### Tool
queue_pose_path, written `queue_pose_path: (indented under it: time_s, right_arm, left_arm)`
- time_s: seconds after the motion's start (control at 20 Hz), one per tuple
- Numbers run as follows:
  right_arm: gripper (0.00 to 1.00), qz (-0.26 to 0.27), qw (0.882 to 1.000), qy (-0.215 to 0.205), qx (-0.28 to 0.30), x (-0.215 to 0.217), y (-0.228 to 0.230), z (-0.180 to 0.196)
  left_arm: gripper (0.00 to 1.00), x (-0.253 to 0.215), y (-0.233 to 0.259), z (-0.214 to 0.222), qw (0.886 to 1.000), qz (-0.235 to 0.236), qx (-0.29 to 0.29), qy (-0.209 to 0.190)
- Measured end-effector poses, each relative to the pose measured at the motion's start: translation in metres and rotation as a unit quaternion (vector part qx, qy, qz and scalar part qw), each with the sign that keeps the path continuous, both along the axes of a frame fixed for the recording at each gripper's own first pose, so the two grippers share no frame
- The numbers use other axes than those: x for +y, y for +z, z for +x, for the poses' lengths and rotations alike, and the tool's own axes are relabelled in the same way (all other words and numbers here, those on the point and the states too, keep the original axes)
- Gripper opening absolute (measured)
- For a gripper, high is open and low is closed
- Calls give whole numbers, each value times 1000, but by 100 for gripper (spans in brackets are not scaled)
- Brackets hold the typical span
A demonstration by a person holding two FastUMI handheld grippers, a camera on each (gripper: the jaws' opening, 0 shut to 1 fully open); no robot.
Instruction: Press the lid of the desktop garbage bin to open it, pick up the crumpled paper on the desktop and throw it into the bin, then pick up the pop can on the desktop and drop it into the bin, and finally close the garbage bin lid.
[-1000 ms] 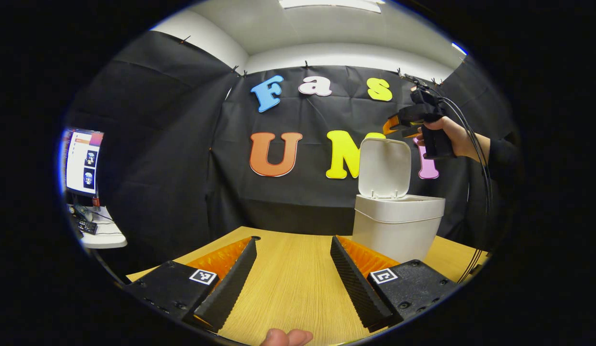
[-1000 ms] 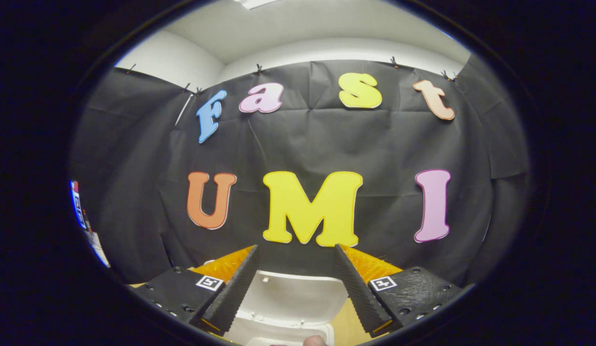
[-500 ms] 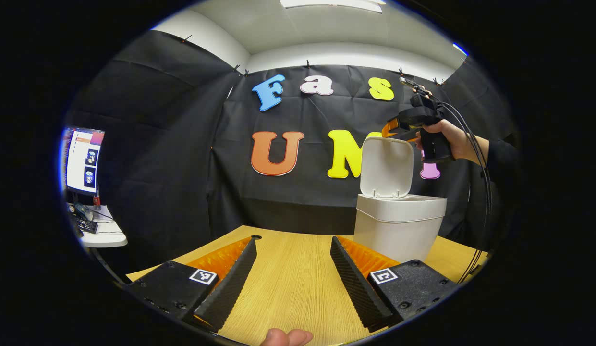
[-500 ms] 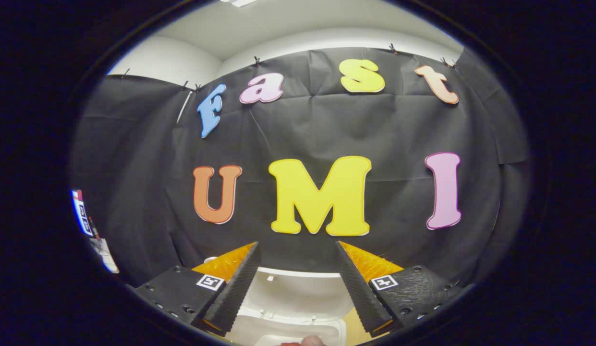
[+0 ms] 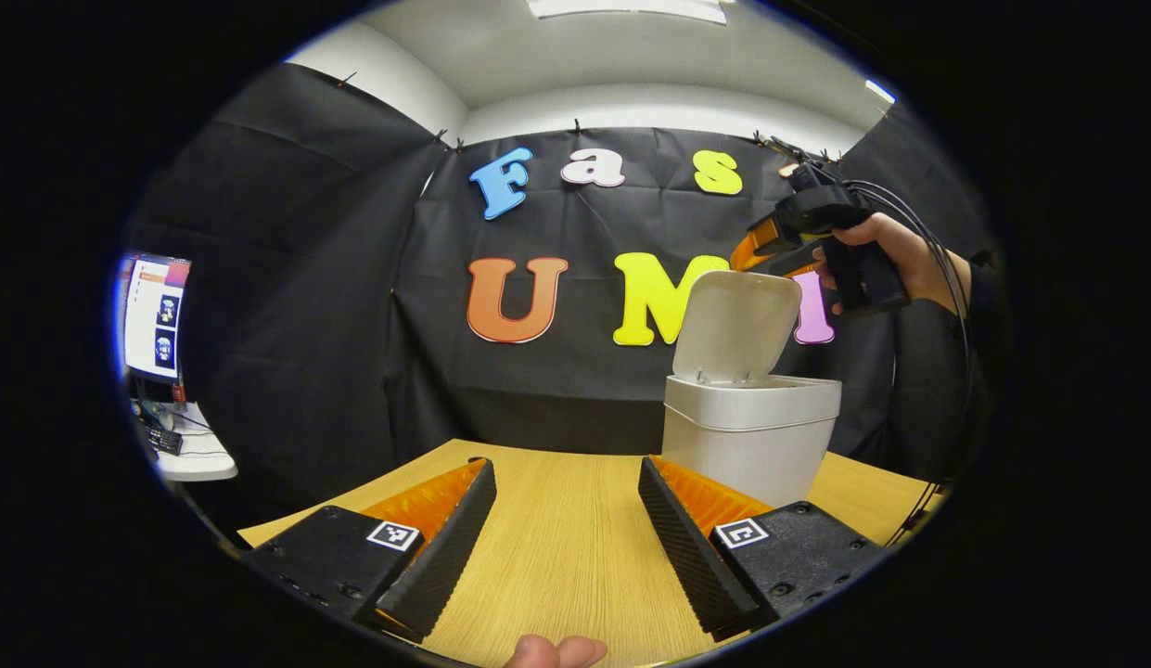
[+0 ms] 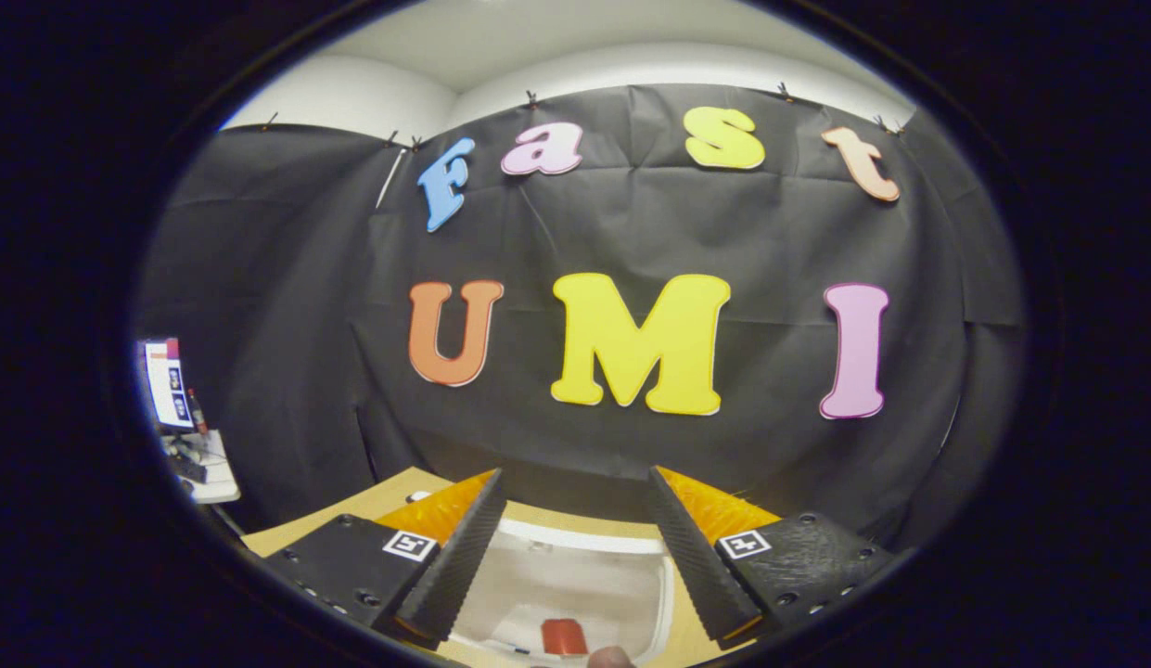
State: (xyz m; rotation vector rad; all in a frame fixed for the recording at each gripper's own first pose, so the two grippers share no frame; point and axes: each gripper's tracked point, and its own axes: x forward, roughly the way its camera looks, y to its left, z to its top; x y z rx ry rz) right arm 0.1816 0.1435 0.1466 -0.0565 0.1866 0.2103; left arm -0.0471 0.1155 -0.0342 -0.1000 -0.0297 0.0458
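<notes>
With the lid (image 5: 735, 320) now tipping forward over the bin (image 5: 747, 436), the empty, wide-jawed right gripper (image 5: 770, 249) pushes it closed; the left gripper (image 5: 566, 547) idles wide open.

One bin (image 5: 749, 436) (lid (image 5: 735, 325) up), one table (image 5: 566, 547), two grippers, one monitor (image 5: 154, 315).

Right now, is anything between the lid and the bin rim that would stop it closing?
Nothing visible. The lid leans forward over the bin, the right gripper sits by its top edge, jaws apart, and the pop can lies low inside, below the rim.
</notes>
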Motion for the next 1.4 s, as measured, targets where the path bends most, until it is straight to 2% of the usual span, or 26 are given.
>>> queue_pose_path:
  time_s: [0.25, 0.45, 1.0, 1.2, 1.4]
  right_arm:
    - [94, -12, 1000, 14, -7, 3, -18, -28]
    - [94, 18, 999, 15, 23, 1, -44, -38]
    - [96, 49, 995, 8, 84, -13, -124, -54]
    - [94, 32, 997, 3, 73, -16, -136, -55]
    - [95, 39, 997, -3, 72, -17, -141, -55]
  left_arm:
    - [99, -6, 4, -1, 1000, 10, -4, -5]
    - [99, -9, 7, -3, 1000, 5, -6, -8]
    - [99, -13, 6, -3, 1000, -5, -3, -17]
    - [99, -15, 1, -2, 1000, -8, 2, -19]
    - [99, -16, -1, -1, 1000, -11, 6, -20]
